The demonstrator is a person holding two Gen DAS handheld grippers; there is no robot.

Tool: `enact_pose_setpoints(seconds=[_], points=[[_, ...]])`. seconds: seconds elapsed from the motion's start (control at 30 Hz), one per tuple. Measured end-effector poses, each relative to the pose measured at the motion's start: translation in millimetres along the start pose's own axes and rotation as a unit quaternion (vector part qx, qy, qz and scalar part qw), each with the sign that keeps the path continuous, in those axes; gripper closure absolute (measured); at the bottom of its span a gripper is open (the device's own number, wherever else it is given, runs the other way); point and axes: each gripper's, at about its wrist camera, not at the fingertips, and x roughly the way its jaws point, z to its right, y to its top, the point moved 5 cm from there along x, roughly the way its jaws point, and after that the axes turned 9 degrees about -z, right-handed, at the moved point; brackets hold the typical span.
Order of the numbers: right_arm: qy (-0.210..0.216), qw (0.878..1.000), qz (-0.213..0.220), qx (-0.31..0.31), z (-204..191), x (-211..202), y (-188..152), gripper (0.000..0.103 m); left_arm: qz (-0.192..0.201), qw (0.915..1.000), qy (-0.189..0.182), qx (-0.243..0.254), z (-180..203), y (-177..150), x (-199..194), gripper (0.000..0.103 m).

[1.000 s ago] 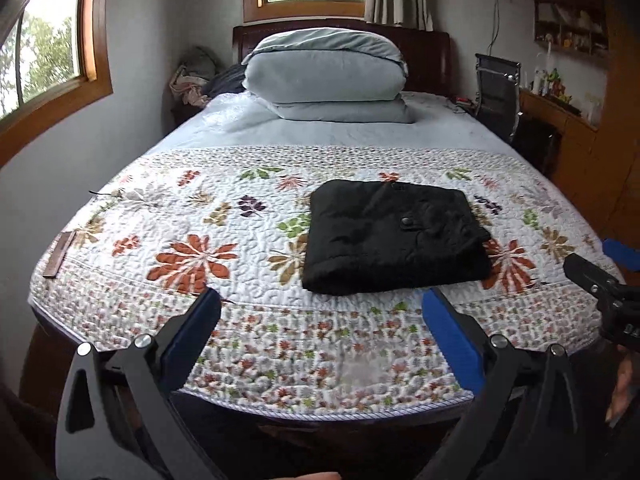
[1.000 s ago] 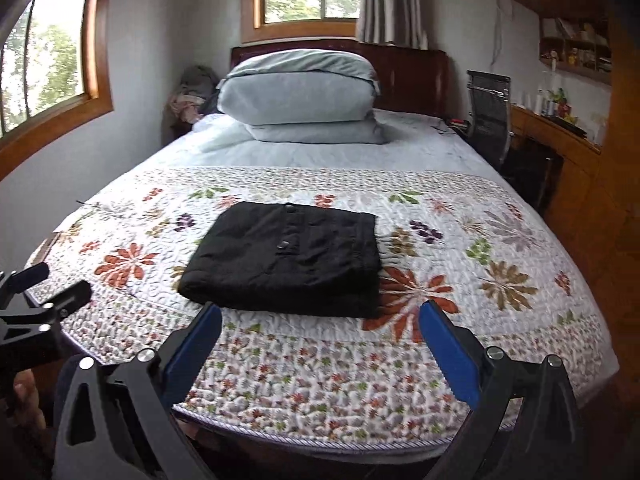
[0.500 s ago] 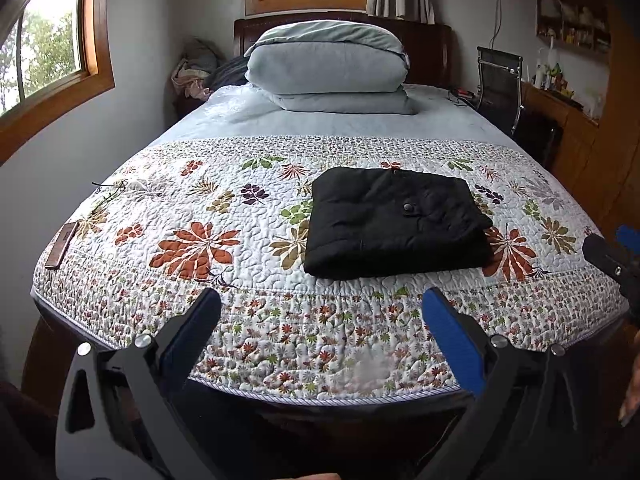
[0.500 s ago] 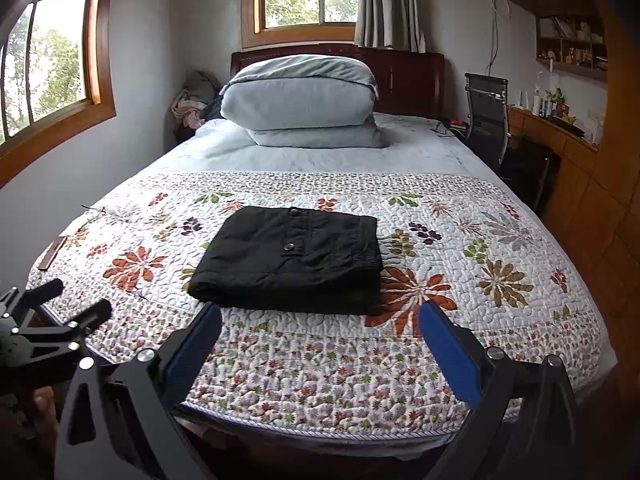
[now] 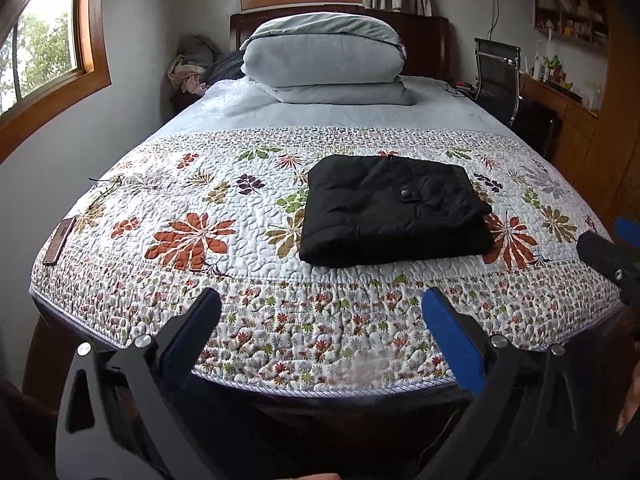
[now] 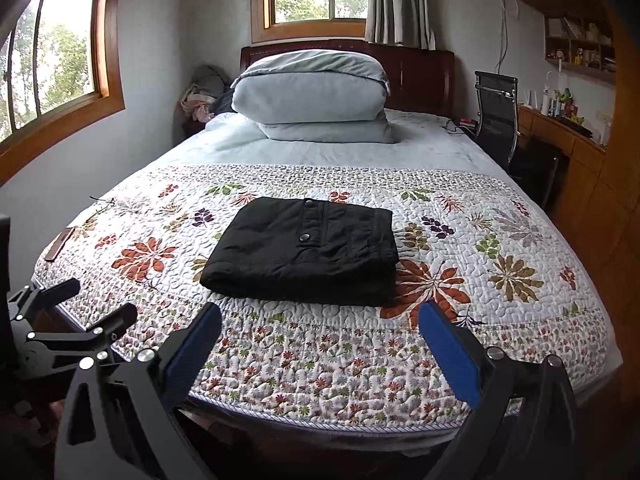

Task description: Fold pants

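Black pants lie folded into a neat rectangle on the floral quilt near the foot of the bed; they also show in the right wrist view. My left gripper is open and empty, held off the foot edge of the bed, apart from the pants. My right gripper is open and empty, also short of the bed's foot. Each gripper shows at the edge of the other's view, the right one and the left one.
A folded grey duvet is stacked at the headboard. A small brown flat object lies at the quilt's left edge. A black chair and a wooden desk stand right of the bed. A wall is on the left.
Both grippers have drawn back and up from the bed, so the foot edge sits lower in view. The pants have not moved.
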Motion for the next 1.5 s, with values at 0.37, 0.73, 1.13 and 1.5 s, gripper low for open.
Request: enact_pose_setpoints(seconds=[0.37,0.73,1.13,1.5], points=[[0.004,1.000,0.001,-0.004,-4,-1,0,0.004,-0.004,0.9999,-0.005,-0.009,0,1,-1,0.003],[-0.001,1.000,0.003,-0.002,9,-6,-4,0.004,-0.004,0.9999,-0.012,-0.004,17,-3,-5,0.003],[0.004,1.000,-0.001,-0.006,10,-3,-6,0.004,0.000,1.0000,-0.007,0.005,28,-2,-6,0.003],[0.002,1.000,0.001,-0.004,12,-3,-6,0.004,0.005,1.0000,-0.005,0.006,29,-3,-9,0.003]])
